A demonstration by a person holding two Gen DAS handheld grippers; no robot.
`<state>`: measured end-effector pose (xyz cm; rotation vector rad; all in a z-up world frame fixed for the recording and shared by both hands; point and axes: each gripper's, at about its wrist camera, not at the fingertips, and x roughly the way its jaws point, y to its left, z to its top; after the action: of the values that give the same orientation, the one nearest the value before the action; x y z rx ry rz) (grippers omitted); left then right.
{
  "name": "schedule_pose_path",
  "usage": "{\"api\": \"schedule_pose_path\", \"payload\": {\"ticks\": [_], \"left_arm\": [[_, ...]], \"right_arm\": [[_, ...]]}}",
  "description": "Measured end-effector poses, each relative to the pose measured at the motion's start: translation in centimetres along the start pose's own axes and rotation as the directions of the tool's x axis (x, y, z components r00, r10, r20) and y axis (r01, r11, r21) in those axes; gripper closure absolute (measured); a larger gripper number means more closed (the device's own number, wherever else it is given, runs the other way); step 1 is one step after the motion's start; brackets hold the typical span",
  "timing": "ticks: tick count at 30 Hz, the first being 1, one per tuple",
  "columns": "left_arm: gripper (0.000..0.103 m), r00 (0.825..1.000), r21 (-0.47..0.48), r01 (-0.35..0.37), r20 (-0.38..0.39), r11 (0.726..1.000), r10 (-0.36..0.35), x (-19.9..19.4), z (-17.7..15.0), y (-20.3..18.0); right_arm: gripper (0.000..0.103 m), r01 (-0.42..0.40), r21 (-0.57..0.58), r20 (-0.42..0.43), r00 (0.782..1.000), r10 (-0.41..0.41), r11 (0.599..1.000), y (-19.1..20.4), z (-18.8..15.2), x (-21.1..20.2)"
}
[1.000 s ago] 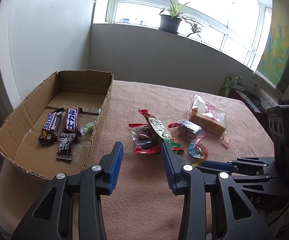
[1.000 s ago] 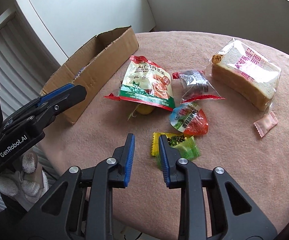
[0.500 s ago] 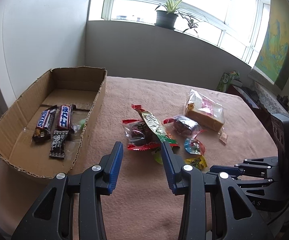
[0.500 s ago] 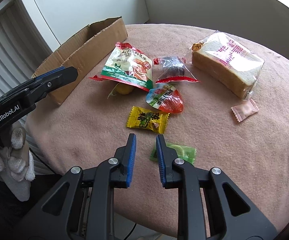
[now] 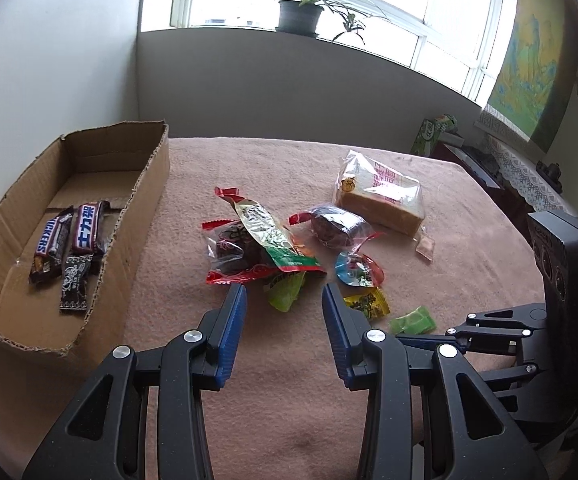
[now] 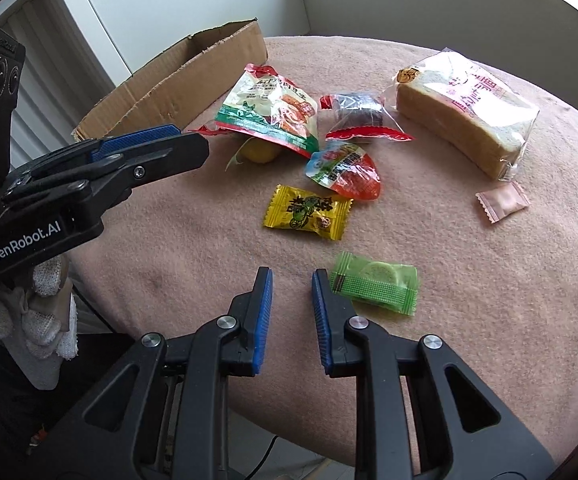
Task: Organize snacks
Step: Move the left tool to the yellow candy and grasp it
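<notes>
- The right gripper (image 6: 291,280) hangs low over the pink-clothed table (image 6: 169,240), jaws a narrow gap apart and holding nothing; a green wrapped candy (image 6: 373,286) lies just beside its right finger, at about 3 o'clock.
- The left gripper (image 5: 284,294) hovers with its jaws wide apart and empty, aimed at the snack pile at 12 o'clock.
- The green candy looks light and small, its crinkled film probably slippery; a pinch across the flat middle or on a crimped end seems the safest hold.
- A yellow candy packet (image 6: 307,212) lies flat at 12 o'clock from the right gripper, likewise light and easy to nip by a sealed edge.
- Beyond it sit a red-and-blue jelly cup (image 6: 345,170), a glossy printed pouch (image 6: 273,110) and a dark cake in clear film (image 6: 359,114), crowded together, some touching.
- The bagged bread slice (image 6: 465,112), at 1 o'clock, looks soft and crushable; its loose bag end is the likeliest grip.
- A small pink sachet (image 6: 501,202) lies just beside the bread.
- The cardboard box (image 5: 145,200), at 10 o'clock from the left gripper, already holds chocolate bars (image 5: 69,240); the rest of the snacks lie outside it.
</notes>
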<state>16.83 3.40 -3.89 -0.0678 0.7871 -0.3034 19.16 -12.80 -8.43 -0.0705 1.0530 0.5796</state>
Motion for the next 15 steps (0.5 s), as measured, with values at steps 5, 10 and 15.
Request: {"api": "schedule_pose_path", "payload": {"ticks": [5, 10, 15], "left_arm": [[0.065, 0.993, 0.044, 0.089, -0.076, 0.995, -0.085, 2.3, 0.3, -2.1], [0.065, 0.985, 0.074, 0.106, -0.147, 0.992, -0.094, 4.8, 0.4, -3.6], [0.065, 0.981, 0.051, 0.104, -0.172, 0.993, -0.094, 6.0, 0.7, -3.4]], "right_arm": [[0.083, -0.019, -0.008, 0.001, 1.000, 0.019, 1.000, -0.9, -0.6, -1.1], [0.080, -0.030, -0.008, 0.040, 0.999, 0.031, 1.000, -2.2, -1.3, -3.0], [0.072, -0.061, 0.066, 0.100, 0.994, 0.054, 0.996, -5.6, -1.1, -4.7]]}}
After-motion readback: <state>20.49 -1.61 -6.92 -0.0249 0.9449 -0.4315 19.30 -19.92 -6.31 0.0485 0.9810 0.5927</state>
